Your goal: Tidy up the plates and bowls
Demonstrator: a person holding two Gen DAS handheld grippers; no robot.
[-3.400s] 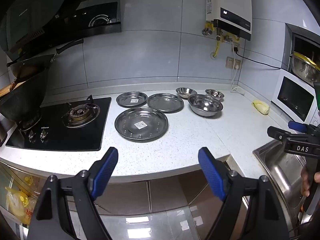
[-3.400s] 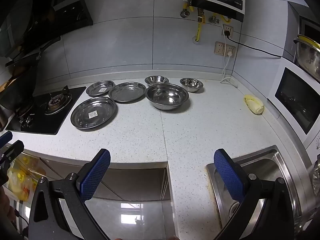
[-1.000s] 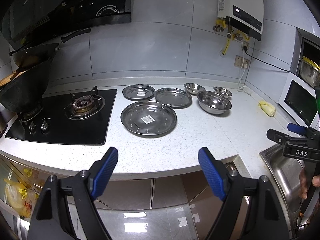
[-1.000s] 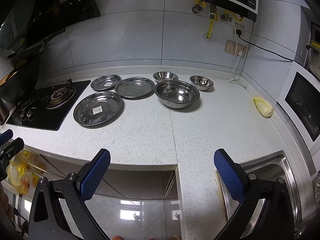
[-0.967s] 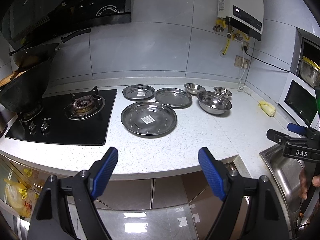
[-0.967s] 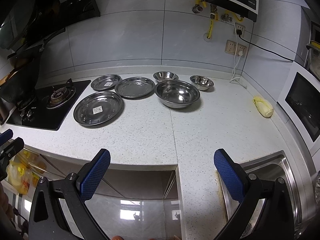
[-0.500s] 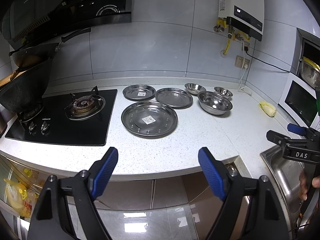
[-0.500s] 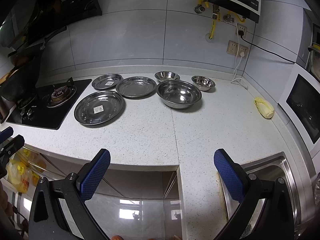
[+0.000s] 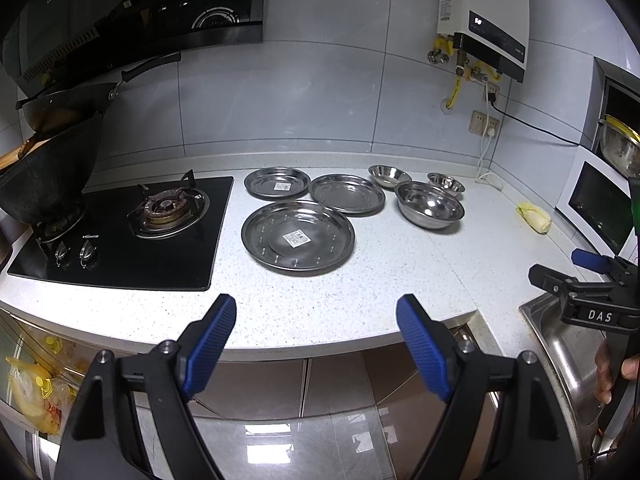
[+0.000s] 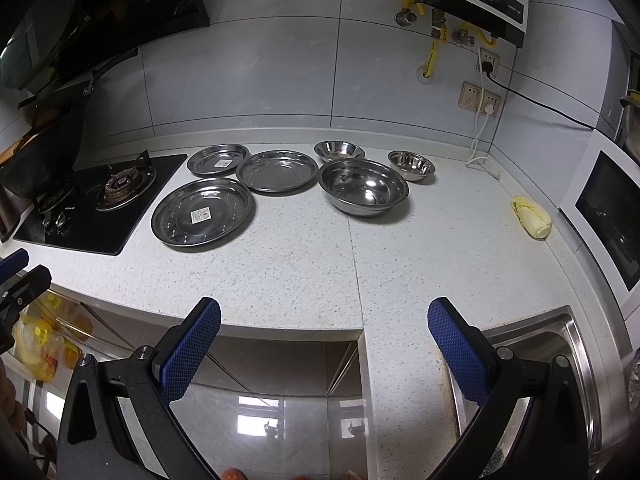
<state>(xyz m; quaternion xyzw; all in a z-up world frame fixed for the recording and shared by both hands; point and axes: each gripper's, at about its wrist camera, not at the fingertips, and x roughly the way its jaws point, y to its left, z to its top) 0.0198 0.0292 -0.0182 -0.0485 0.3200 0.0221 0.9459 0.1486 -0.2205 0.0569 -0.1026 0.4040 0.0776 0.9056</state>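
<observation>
Three steel plates lie on the white counter: a large plate [image 9: 298,237] [image 10: 203,212] in front, a small plate [image 9: 277,183] [image 10: 218,160] behind it, and a medium plate [image 9: 347,193] [image 10: 276,171] to its right. A large steel bowl [image 9: 430,205] [image 10: 364,187] sits right of the plates, with two small bowls [image 9: 389,175] [image 9: 445,182] [image 10: 339,150] [image 10: 411,165] behind it. My left gripper [image 9: 316,334] and right gripper [image 10: 324,344] are open and empty, held in front of the counter's front edge, apart from the dishes.
A black gas hob [image 9: 132,232] with a dark pot [image 9: 44,176] is at the left. A steel sink [image 10: 536,356] is at the right front. A yellow-white cabbage piece [image 10: 530,216] lies near the microwave [image 10: 612,208]. A water heater [image 9: 484,16] hangs on the wall.
Both grippers have moved a little closer to the counter, so the plates and bowls look slightly larger. Both stay open and empty. No dish has moved.
</observation>
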